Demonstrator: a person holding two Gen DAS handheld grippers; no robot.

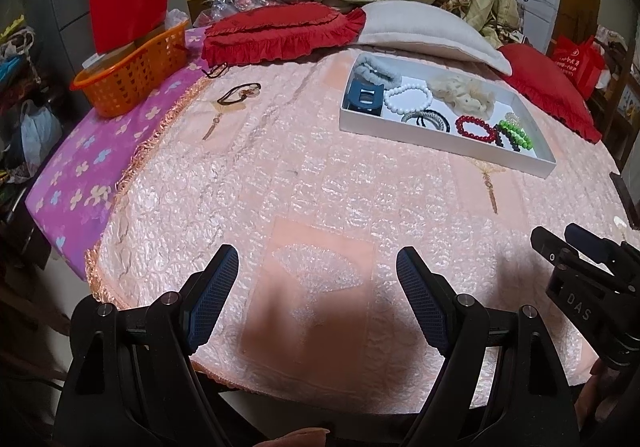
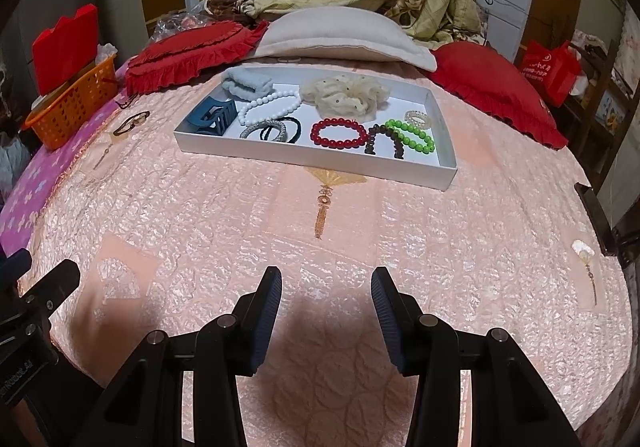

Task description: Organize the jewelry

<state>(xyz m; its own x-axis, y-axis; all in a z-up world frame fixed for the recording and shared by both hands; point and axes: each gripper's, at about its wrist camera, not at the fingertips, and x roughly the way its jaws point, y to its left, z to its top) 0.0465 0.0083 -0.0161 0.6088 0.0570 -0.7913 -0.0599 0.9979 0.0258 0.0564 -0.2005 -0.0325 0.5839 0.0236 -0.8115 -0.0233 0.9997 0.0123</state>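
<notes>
A white tray [image 2: 446,167] lies on the pink bedspread, far from both grippers. It holds a blue claw clip [image 2: 214,115], a white bead bracelet [image 2: 270,106], dark hair ties [image 2: 276,131], a cream scrunchie [image 2: 344,93], a red bead bracelet [image 2: 340,133] and a green bead bracelet [image 2: 412,137]. A dark hair tie with a charm [image 1: 240,92] lies loose on the bedspread left of the tray [image 1: 440,145]. My left gripper [image 1: 318,259] is open and empty. My right gripper [image 2: 326,279] is open and empty, and it also shows in the left wrist view [image 1: 560,237].
An orange basket [image 1: 132,75] with a red box stands at the far left. Red frilled cushions [image 2: 192,51] and a beige pillow [image 2: 344,33] lie behind the tray. A dark wooden post [image 2: 598,215] stands at the right bed edge.
</notes>
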